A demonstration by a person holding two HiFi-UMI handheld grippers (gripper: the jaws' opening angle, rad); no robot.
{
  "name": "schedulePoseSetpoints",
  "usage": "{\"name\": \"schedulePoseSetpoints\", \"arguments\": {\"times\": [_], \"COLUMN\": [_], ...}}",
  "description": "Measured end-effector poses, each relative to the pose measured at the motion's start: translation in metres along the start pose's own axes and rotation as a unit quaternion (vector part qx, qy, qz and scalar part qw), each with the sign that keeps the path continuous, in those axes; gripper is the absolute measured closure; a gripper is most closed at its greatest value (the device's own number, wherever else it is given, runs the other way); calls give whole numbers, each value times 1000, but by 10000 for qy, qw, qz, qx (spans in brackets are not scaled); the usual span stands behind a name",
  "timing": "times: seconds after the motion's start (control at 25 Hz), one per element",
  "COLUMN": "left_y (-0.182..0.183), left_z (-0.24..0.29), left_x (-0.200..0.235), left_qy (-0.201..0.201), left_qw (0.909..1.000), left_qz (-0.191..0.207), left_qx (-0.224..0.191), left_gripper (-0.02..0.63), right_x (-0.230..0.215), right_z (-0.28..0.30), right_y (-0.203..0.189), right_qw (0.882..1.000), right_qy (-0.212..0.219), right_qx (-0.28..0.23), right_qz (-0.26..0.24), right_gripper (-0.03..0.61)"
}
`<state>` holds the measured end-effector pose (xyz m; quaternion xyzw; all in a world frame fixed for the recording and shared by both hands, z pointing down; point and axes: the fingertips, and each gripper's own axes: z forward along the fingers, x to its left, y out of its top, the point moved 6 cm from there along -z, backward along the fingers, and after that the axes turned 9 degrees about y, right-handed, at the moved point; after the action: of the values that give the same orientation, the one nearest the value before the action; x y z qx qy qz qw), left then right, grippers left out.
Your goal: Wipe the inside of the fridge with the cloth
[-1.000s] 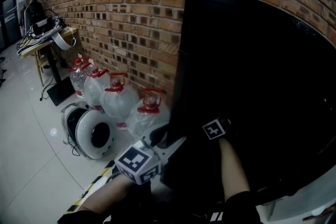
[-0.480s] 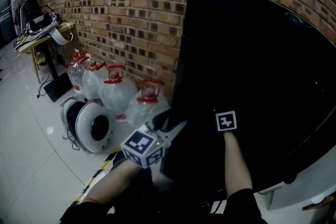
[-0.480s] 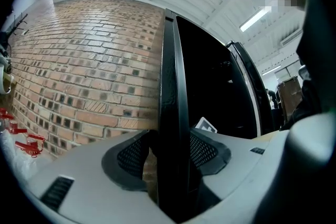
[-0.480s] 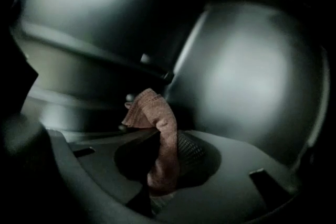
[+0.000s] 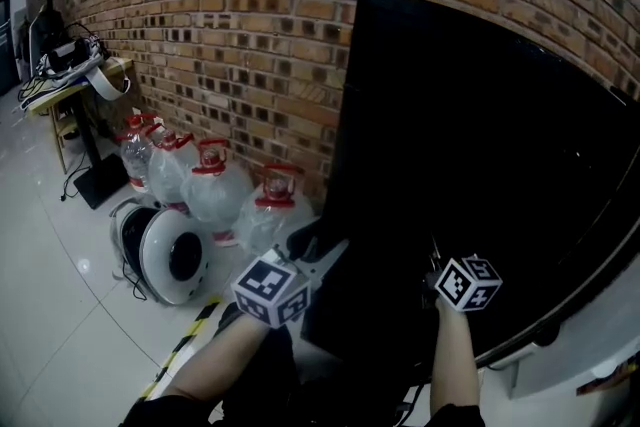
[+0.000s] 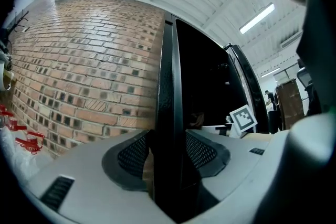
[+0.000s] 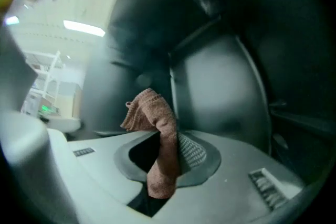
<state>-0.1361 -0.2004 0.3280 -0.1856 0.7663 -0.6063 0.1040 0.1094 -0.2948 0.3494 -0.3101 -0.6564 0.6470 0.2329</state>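
The left gripper (image 6: 168, 155) is clamped on the rigid fridge door (image 6: 170, 76) edge. The right gripper (image 7: 167, 157) pinches the cloth (image 7: 160, 118). Soft, light and floppy, it hangs before what seems the fridge interior (image 7: 220, 92) and is best gripped bunched.

4 water jugs (image 5: 215, 195) line the brick wall (image 5: 230, 25) just left of the fridge door (image 5: 470, 165).

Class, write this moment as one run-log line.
left hand-held gripper: clamped on fridge door edge | right hand-held gripper: holding cloth | wipe: not yet started
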Motion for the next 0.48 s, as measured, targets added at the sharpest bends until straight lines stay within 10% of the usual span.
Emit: {"name": "schedulePoseSetpoints", "arguments": {"times": [0.48], "left_y": [-2], "left_z": [-82], "left_x": [-9], "left_qy": [-135], "left_qw": [9992], "left_qz": [-47], "left_qx": [-384], "left_gripper": [445], "right_x": [76], "right_z": [-101], "right_y": [-28], "right_qw": [9968], "right_qy": [212], "right_qx": [-241], "right_qz": [-737], "right_gripper": [499]}}
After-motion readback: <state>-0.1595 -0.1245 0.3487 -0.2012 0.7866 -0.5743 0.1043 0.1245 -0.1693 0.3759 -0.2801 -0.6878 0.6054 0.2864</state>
